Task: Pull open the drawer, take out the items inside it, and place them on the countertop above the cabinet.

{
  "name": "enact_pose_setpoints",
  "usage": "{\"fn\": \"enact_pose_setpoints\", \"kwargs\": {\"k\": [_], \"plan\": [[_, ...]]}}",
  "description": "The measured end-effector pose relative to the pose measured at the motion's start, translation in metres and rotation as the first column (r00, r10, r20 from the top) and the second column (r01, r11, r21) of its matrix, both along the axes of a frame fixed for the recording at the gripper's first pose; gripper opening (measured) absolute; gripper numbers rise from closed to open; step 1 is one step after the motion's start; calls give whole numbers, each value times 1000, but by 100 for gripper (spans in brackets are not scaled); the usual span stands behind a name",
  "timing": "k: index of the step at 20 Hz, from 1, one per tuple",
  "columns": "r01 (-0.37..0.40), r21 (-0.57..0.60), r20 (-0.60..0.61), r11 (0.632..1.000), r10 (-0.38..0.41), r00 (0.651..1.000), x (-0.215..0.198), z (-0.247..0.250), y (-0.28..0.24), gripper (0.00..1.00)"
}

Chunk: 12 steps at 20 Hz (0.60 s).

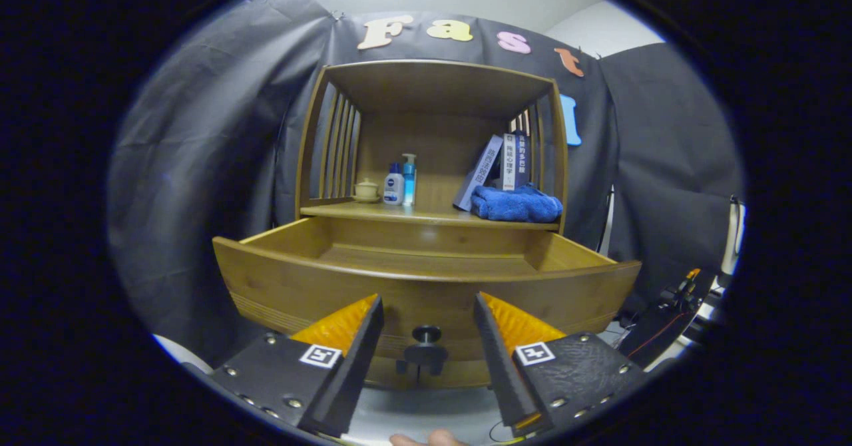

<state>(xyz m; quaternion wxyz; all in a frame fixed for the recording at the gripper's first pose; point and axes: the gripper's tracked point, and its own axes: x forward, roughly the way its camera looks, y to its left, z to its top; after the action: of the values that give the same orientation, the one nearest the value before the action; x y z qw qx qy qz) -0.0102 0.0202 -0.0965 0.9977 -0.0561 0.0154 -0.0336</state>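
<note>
A wooden cabinet stands ahead with its drawer point(426, 279) pulled out toward me. The drawer's inside floor shows bare wood where I can see it; its near part is hidden behind the front panel. A dark round knob point(426, 334) sits on the drawer front, just ahead of and between my fingers. My gripper point(428, 306) is open, its fingertips either side of the knob and apart from it. On the countertop point(399, 213) above the drawer lies a folded blue towel point(516, 204) at the right.
On the countertop's left stand a small lidded pot point(367, 190) and two bottles point(401, 183); several books point(502, 166) lean behind the towel. Slatted side walls and a top board enclose the shelf. Cables and equipment point(672, 306) sit to the right of the drawer.
</note>
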Motion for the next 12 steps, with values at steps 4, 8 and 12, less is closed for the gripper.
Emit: {"fn": "enact_pose_setpoints", "kwargs": {"k": [4,8,12], "plan": [[40,78,-31,996,-38,999,4,41,-12,97],[63,93,-114,994,-53,992,20,74,-24,97],[86,95,-191,992,-67,979,51,92,-33,97]]}}
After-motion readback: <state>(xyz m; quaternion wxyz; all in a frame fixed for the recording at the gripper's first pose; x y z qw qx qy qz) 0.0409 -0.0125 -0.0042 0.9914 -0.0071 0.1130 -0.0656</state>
